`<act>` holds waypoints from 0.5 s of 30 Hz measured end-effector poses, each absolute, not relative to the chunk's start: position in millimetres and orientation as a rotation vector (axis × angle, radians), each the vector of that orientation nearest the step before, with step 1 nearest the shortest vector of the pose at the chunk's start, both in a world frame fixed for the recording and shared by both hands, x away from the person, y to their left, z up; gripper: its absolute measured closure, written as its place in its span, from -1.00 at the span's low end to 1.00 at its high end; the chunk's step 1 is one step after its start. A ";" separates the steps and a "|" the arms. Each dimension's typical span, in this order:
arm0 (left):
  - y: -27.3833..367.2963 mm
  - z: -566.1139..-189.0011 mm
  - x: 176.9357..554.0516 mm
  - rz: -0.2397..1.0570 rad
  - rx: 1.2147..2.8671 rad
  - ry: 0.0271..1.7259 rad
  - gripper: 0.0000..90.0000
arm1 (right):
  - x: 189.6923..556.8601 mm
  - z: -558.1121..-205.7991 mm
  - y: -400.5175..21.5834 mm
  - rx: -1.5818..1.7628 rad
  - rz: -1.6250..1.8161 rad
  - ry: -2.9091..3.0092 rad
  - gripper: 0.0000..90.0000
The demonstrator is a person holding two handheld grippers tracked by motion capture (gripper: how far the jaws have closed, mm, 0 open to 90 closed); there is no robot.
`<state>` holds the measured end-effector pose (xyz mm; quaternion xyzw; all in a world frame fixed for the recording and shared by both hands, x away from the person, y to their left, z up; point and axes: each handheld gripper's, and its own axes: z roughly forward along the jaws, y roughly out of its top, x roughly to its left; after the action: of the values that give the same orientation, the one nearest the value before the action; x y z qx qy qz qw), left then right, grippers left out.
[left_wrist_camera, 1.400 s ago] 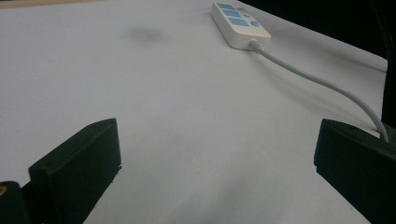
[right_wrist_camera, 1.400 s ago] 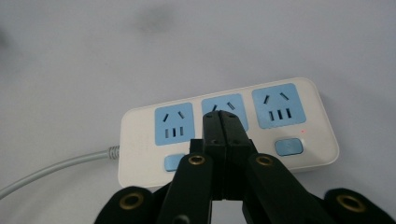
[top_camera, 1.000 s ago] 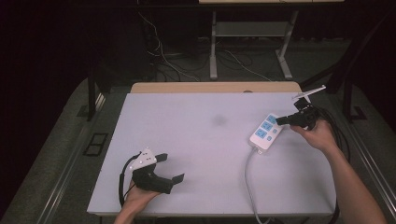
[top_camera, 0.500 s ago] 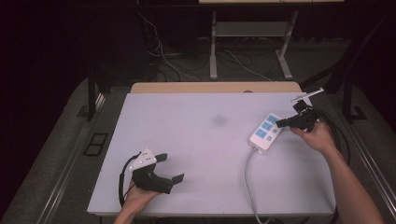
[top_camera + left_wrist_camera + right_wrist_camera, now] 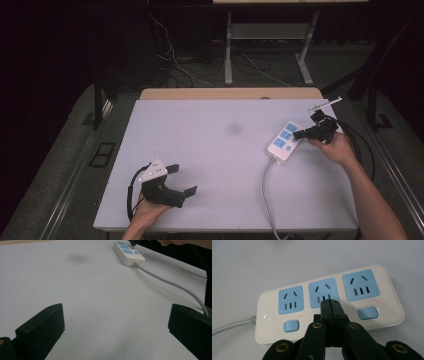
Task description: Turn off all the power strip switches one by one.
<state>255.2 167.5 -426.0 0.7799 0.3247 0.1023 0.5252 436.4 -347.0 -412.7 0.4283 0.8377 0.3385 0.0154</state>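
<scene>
From above, my left gripper [image 5: 175,181] rested near the tabletop's [image 5: 210,150] front left corner, its fingers spread wide and empty. My right gripper [image 5: 300,134] touched the power strip [image 5: 284,140] near the right edge.

Through my left gripper view, the strip lay far ahead, its cord [image 5: 172,285] trailing toward me.

In my right gripper view, my fingers were pressed together, holding nothing, tips over the middle socket [image 5: 322,291]; a red light [image 5: 377,301] glowed.

I can read nothing: the embossed mark on the power strip [image 5: 270,315] before my claw is too faint.
</scene>
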 end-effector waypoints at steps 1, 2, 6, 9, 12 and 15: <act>167.5 -425.9 255.1 0.245 1.866 0.777 -1.00 | 436.5 -413.4 -346.6 1.334 1.052 2.606 1.00; 167.5 -425.9 255.0 0.245 1.865 0.777 -1.00 | 436.4 -414.1 -346.3 1.338 1.050 2.608 1.00; 167.8 -426.1 255.0 0.246 1.865 0.780 -1.00 | 435.7 -417.9 -346.0 1.337 1.055 2.609 1.00; 167.3 -426.4 255.2 0.245 1.868 0.778 -1.00 | 434.7 -419.9 -348.4 1.347 1.087 2.591 1.00; 166.4 -426.6 254.9 0.242 1.866 0.779 -1.00 | 433.3 -419.8 -347.9 1.335 1.079 2.583 1.00; 166.1 -426.5 254.6 0.241 1.865 0.779 -1.00 | 432.6 -419.4 -346.6 1.326 1.068 2.581 1.00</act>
<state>254.6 166.1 -426.5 0.7796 0.3257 0.1010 0.5253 432.6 -346.6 -419.4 0.4288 0.8345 0.3451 0.0247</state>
